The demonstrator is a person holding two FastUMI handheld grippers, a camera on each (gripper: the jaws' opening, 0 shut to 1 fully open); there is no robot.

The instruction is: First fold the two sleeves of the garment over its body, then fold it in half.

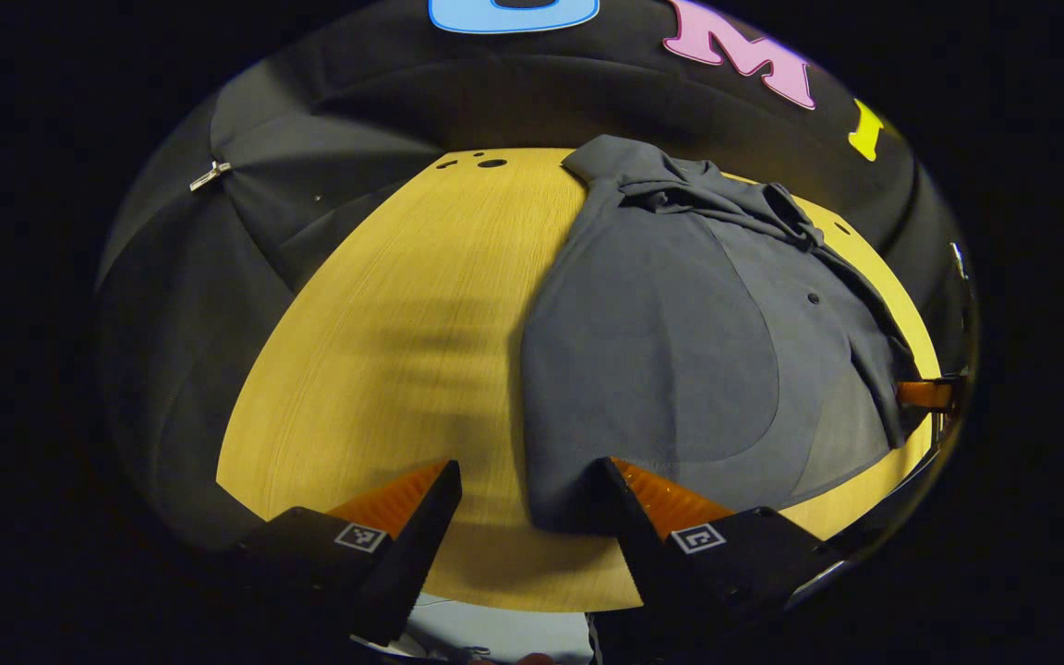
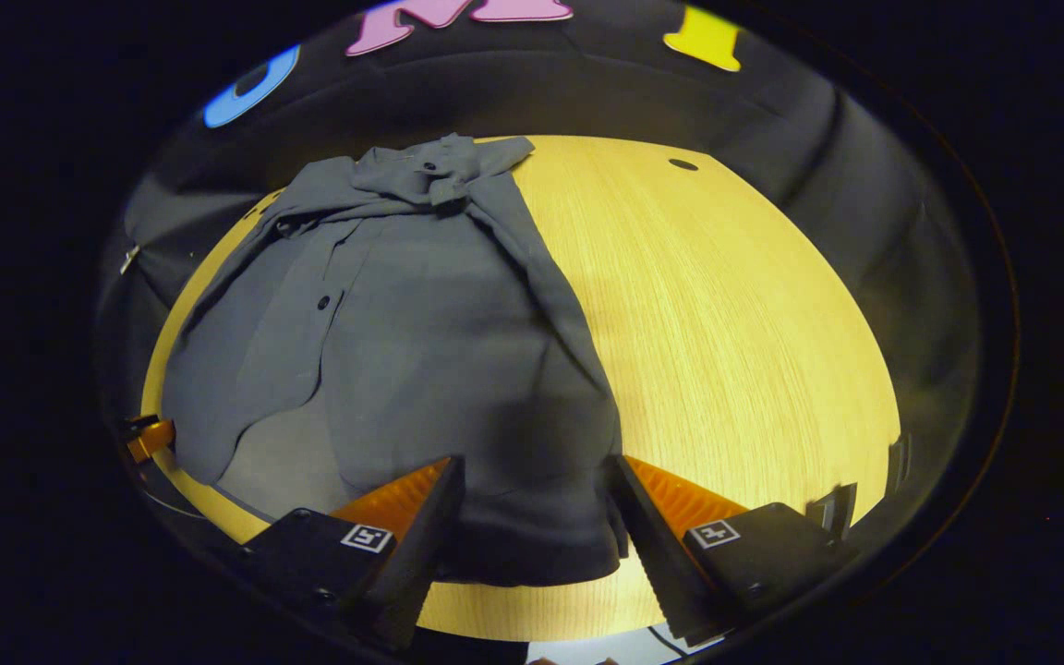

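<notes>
Both sleeves lay folded over the garment (image 1: 680, 342) on the table (image 1: 403, 351); left claw (image 1: 527, 503) and right claw (image 2: 532, 499), both open, flanked the 6 o'clock hem, apparently positioned for the halving fold.

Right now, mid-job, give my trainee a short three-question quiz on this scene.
1. True or false: the grey shirt lies on the wooden table with both sleeves folded over its body.
2. The left gripper is: A) shut on the hem, B) open at the hem's corner, C) raised over the collar.
3. Fill in: the right gripper is ____, straddling the hem.

Key: 1 true; 2 B; 3 open.
</notes>
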